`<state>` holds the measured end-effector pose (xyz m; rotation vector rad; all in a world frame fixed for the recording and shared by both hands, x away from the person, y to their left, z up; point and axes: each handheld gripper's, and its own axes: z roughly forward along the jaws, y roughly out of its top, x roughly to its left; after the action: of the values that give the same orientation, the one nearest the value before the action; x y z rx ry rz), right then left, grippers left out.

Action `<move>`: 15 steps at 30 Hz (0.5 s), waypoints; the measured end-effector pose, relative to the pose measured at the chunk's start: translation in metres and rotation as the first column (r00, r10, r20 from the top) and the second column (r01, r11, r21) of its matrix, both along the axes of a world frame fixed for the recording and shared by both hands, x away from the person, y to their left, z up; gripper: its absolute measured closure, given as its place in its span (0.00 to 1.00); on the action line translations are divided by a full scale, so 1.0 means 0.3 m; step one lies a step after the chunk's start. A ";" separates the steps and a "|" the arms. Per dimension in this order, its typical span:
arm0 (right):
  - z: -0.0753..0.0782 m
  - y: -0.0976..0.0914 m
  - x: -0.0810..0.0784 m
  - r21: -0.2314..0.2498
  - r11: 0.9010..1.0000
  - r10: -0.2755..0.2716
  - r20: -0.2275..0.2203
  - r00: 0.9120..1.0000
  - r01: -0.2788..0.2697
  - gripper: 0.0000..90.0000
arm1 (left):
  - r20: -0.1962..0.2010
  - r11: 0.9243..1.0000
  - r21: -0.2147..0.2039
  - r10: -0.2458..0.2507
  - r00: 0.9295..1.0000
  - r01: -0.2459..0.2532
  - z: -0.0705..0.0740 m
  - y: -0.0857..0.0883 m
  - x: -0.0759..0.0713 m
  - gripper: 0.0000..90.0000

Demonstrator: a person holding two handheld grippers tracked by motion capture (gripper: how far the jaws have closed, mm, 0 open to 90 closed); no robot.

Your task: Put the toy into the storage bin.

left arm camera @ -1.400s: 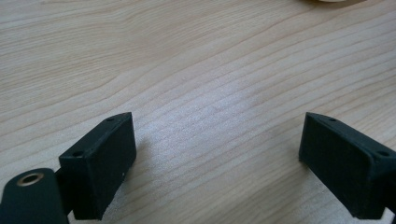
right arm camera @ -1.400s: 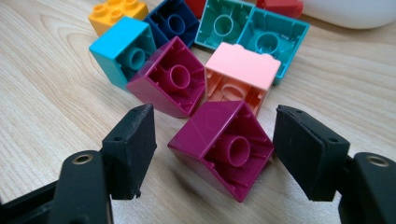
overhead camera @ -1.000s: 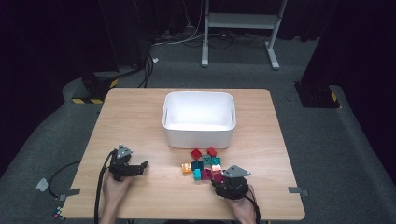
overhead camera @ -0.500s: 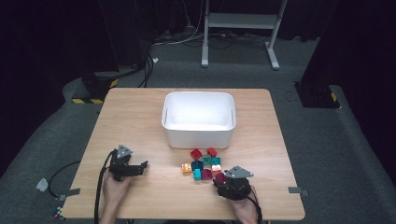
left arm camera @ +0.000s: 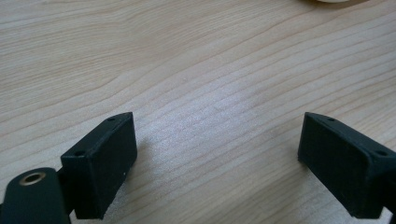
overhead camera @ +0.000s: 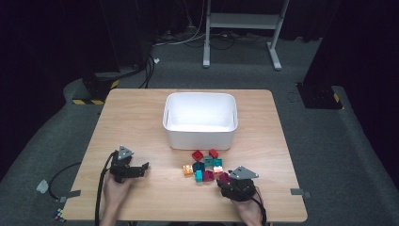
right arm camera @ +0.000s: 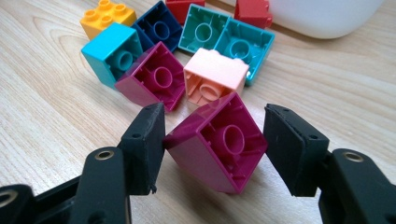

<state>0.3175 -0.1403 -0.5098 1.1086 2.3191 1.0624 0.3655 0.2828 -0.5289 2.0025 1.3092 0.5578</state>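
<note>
A magenta brick (right arm camera: 219, 144) sits tilted between my right gripper's (right arm camera: 215, 140) two black jaws, hollow underside facing the camera, and both pads press on its sides. From above, that right gripper (overhead camera: 227, 181) is at the near right edge of a cluster of bricks (overhead camera: 204, 165), with the magenta brick (overhead camera: 224, 177) at its tip. The cluster holds a second magenta brick (right arm camera: 154, 79), a pink one (right arm camera: 215, 77), teal, dark blue, orange and red ones. My left gripper (overhead camera: 142, 167) rests on the table's near left, jaws open over bare wood (left arm camera: 217, 149).
A white bin (overhead camera: 200, 96) stands just beyond the bricks at the middle of the wooden table (overhead camera: 136, 122). Its wall shows in the right gripper view as the bin (right arm camera: 327, 18). Cables trail from both grippers off the near edge.
</note>
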 end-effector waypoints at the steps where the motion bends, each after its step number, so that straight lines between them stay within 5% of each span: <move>1: 0.000 0.000 0.000 0.000 1.000 0.000 0.000 1.000 0.000 0.45 | 0.000 1.000 0.000 0.000 1.000 0.000 0.000 0.000 0.000 0.13; 15: 0.074 -0.037 0.009 0.032 0.999 -0.010 0.022 1.000 0.010 0.45 | 0.001 1.000 0.003 0.001 1.000 -0.001 0.000 0.000 0.000 0.13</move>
<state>0.3203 -0.1515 -0.4877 1.1135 2.2848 1.1063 0.3655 0.2826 -0.5289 2.0037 1.3097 0.5611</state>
